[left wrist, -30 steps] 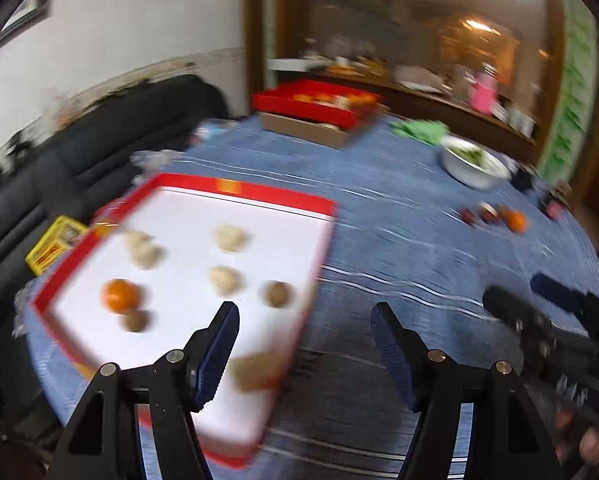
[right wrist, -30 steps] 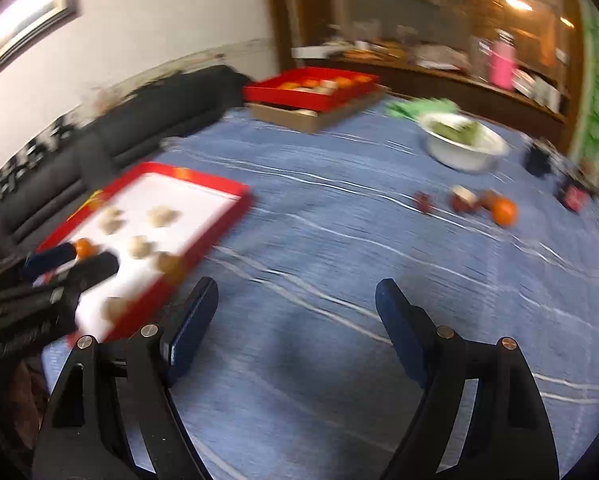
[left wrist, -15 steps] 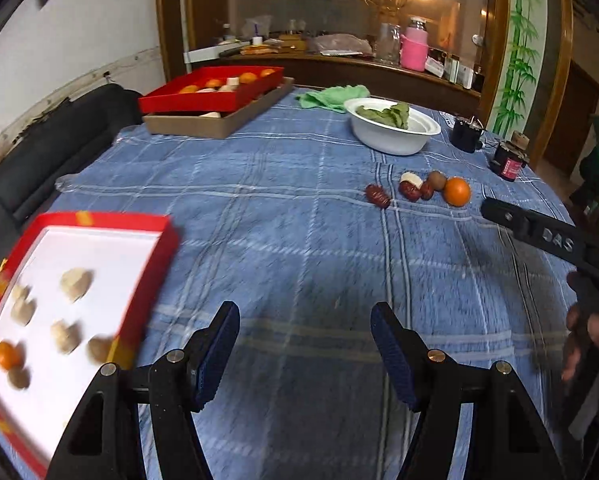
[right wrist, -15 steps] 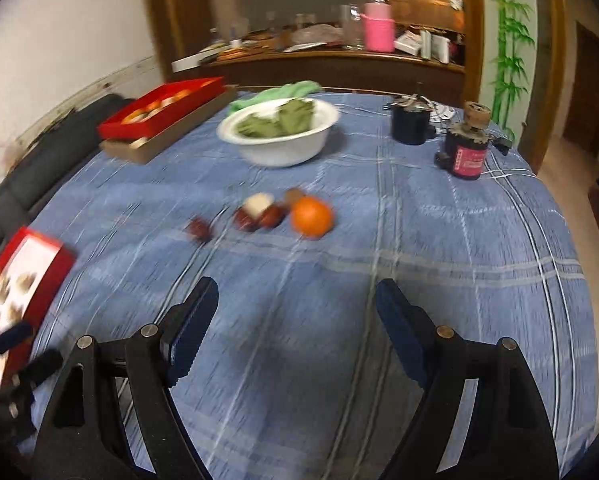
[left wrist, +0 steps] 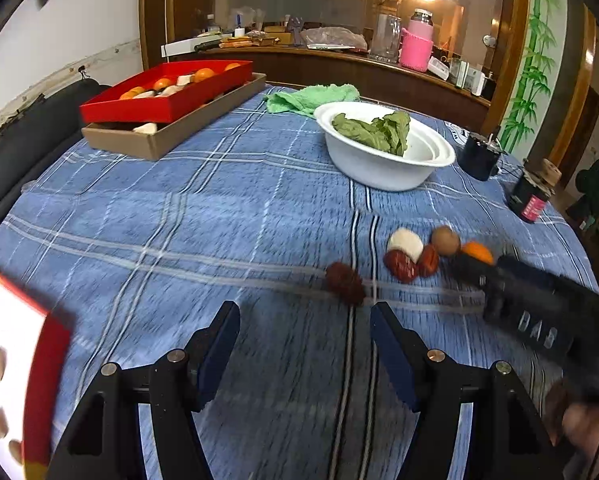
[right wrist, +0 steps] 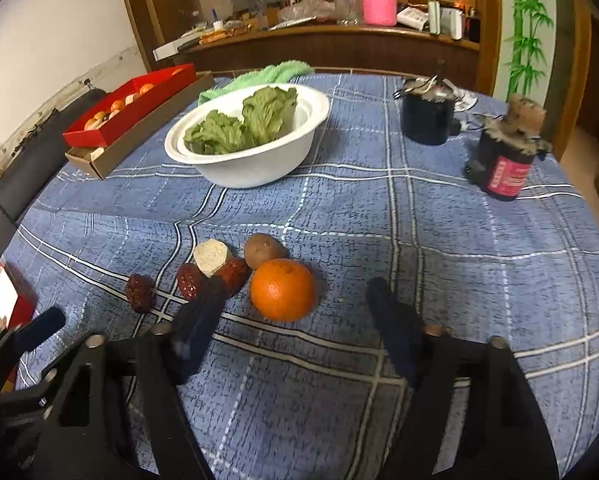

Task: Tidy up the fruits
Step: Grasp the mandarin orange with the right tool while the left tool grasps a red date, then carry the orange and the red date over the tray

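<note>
The right gripper [right wrist: 295, 312] is closing its fingers with nothing between them; the smooth round orange [right wrist: 282, 289] lies just ahead on the blue checked cloth desk [right wrist: 419, 240]. The left gripper [left wrist: 304, 338] is open and empty, near a wrinkled red date [left wrist: 344, 283]; bare cloth lies around.

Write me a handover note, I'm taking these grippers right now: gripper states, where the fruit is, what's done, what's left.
Left gripper: open, empty, near the lone red date.
Right gripper: jaws closing, empty, just short of the orange.
Loose on the cloth: orange, brown fruit, pale piece, three dates.
Done: some pieces lie in the red tray.
Left: move the loose pile.
</note>
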Demonstrator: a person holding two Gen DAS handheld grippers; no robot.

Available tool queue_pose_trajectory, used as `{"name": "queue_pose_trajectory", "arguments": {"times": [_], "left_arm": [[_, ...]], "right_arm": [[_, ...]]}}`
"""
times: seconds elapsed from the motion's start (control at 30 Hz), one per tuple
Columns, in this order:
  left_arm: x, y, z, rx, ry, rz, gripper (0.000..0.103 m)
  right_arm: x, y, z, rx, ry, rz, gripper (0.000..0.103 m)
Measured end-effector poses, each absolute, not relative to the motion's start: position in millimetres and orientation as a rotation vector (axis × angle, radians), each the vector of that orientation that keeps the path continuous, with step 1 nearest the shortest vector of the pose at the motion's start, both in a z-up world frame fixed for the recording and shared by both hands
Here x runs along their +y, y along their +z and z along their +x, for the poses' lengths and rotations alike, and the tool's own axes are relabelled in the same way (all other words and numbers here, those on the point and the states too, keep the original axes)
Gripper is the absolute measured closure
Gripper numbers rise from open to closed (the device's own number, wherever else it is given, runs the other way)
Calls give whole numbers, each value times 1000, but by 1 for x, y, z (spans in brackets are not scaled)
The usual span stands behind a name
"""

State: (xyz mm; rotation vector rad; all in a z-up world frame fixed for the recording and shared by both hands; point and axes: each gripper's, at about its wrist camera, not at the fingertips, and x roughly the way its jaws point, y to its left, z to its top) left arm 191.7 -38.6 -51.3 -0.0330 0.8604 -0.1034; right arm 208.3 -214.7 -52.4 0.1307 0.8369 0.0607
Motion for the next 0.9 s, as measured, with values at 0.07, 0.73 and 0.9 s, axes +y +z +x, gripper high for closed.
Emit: {"name": "queue_pose_trajectory", "arguments": {"times": [0.07,0.73,0.9], "left_arm": [[-47,-52,201,856,-110,-26,39],[-46,-54,153,878,-65,82,81],[-26,-46,111,867,-45,66,81]], "right_arm": [[-215,-58,213,860,63,130,56],[-217,-50,158,853,116,169,71],[-192,-35,115,822,170,137,71]]}}
